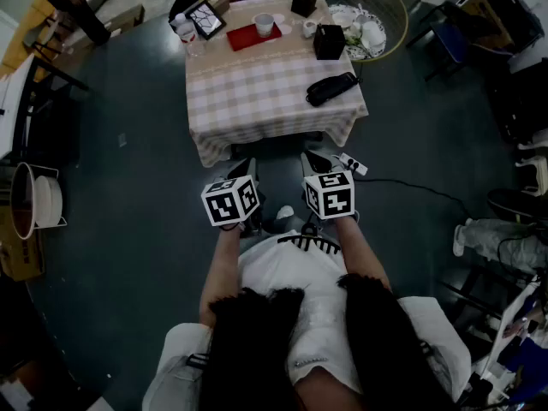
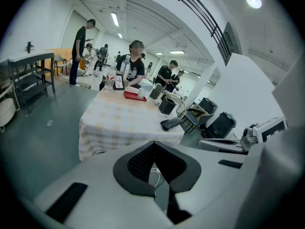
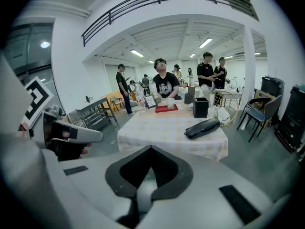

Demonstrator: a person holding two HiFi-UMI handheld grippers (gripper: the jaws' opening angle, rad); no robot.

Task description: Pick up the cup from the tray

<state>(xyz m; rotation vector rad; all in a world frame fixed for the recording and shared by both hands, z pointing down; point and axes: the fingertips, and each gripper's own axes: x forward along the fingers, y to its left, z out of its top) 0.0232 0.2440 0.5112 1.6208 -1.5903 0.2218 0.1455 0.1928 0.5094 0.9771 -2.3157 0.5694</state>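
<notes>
At the near side of the room, well short of the table (image 1: 257,92), head view: I hold the left gripper (image 1: 242,171) and the right gripper (image 1: 315,163) side by side, close to my body and both aimed at the table. The cup (image 1: 264,25) stands upright on the red tray (image 1: 242,39) at the far edge, well away from both grippers. Risk: the reach crosses the whole cloth, with a black pouch (image 1: 331,88) and a black box (image 1: 329,41) right of the line, so a low sweep could clip either. A second small white cup (image 1: 308,28) sits off the tray just to its right and could be taken by mistake. Containers: the tray holds only the cup. I cannot see what is in the box. A round wire rack (image 1: 404,24) at far right carries white crockery. Left gripper view: the jaws (image 2: 154,144) are pressed together with nothing in them. The tray (image 2: 133,96) and cup (image 2: 140,94) lie far ahead, with a seated person right behind them. Right gripper view: the jaws (image 3: 151,149) are together too, and empty. The cup (image 3: 170,102) stands on the tray (image 3: 164,109), with the box (image 3: 201,107) to its right and the pouch (image 3: 204,128) nearer. Risk: arriving with the jaws unopened would shove or tip the cup, and a light cup may skid on the tray.
</notes>
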